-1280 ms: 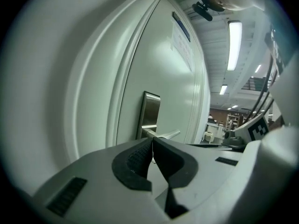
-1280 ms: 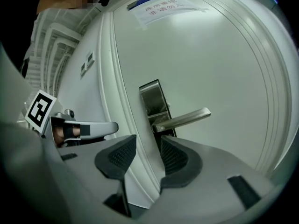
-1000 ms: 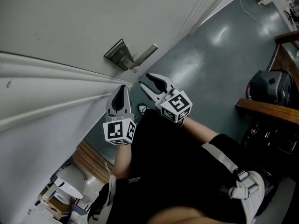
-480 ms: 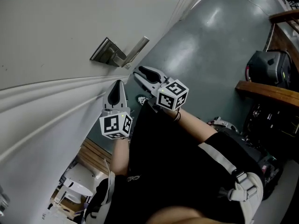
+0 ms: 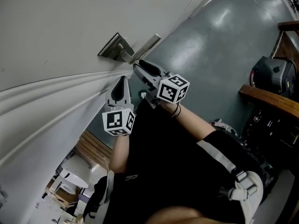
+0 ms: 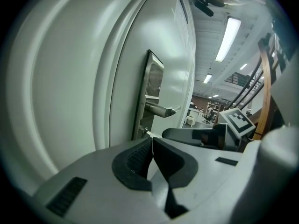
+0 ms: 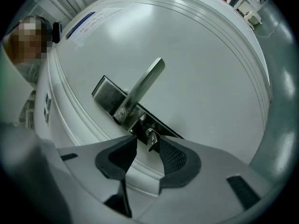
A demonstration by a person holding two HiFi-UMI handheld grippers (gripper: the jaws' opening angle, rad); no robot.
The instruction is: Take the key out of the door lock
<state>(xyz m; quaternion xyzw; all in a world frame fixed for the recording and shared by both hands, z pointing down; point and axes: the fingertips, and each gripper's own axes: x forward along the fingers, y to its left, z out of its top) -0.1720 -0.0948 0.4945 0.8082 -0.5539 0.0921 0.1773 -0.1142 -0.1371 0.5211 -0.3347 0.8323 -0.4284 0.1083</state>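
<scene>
Right gripper points toward 11 o'clock at handle; jaws opening, key between, ungripped. Left gripper at its 7 o'clock, jaws together, empty, pointing at door.

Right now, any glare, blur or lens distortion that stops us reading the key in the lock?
Right gripper view: fisheye bows the door, but key and handle are sharp, evenly lit. Left gripper view: ceiling lights blown out, corners vignetted, key tiny. Head view: glare patch on the floor; lock plate small but unblurred.
</scene>
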